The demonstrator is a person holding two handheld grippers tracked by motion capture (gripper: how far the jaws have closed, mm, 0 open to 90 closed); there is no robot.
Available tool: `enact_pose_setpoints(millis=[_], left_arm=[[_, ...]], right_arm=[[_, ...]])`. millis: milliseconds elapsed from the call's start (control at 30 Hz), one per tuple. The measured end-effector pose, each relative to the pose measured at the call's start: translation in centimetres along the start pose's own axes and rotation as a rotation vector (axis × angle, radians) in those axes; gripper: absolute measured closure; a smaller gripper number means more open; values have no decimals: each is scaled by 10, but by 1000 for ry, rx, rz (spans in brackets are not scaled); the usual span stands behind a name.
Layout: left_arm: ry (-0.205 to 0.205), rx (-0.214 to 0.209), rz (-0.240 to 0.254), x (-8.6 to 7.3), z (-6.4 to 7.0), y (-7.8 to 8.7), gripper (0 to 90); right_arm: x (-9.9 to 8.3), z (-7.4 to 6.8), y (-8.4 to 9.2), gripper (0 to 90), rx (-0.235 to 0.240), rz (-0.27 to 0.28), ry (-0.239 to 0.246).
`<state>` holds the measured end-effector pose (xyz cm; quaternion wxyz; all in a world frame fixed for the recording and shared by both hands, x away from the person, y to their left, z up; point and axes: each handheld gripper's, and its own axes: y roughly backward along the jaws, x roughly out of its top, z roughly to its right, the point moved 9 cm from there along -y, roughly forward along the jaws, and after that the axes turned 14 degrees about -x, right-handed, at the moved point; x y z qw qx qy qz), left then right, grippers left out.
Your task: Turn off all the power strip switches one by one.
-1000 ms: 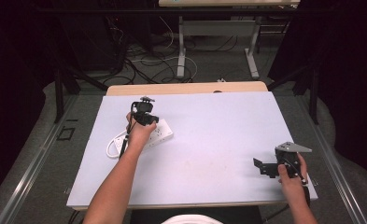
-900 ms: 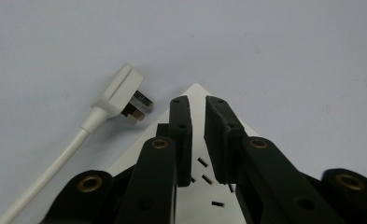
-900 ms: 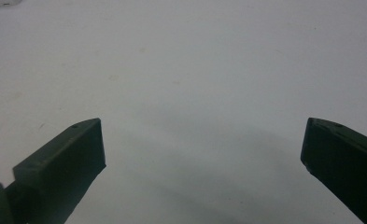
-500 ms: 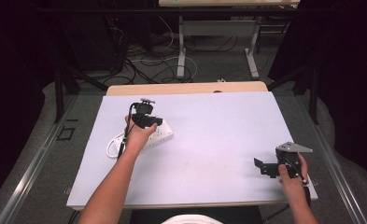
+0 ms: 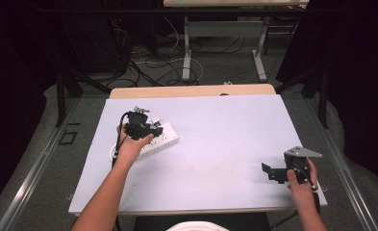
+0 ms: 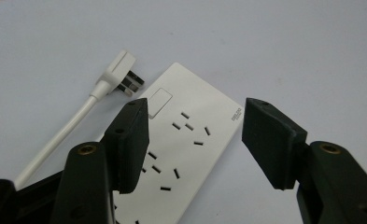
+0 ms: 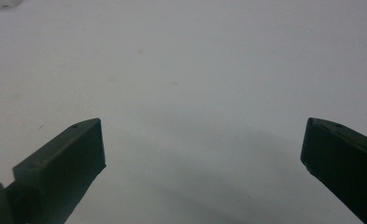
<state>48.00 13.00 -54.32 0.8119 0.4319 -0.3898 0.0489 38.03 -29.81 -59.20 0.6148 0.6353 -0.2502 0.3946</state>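
A white power strip (image 5: 163,139) lies on the left part of the white table (image 5: 225,139). My left gripper (image 5: 150,129) hovers over it, open. In the left gripper view the strip (image 6: 186,154) lies flat between and below the spread jaws of that gripper (image 6: 195,112), sockets up. Its white plug (image 6: 120,77) rests loose on the table by the strip's far end, the cord (image 6: 59,135) trailing back. My right gripper (image 5: 269,172) stands near the front right corner, open, with bare table between its jaws (image 7: 202,123).
The strip's cord (image 5: 115,153) loops on the table beside the left hand. A wooden edge (image 5: 191,90) borders the table's far side. Beyond it are desk legs and floor cables (image 5: 177,67). A white corner (image 7: 1,3) shows far off in the right gripper view.
My left gripper has drifted slightly nearer and to the left over the power strip. The right gripper has stayed in place.
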Motion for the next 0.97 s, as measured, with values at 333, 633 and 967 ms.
enact_pose_setpoints(millis=[333,633,967], left_arm=[[42,-12,77,-21,-8,28,304],[54,7,114,-42,-15,44,116],[80,-14,187,-58,-21,59,5]], right_arm=[[0,-1,0,0,-1,-1,-2],[0,-1,1,0,-2,-2,-1],[-1,-1,2,0,-6,-4,-7]])
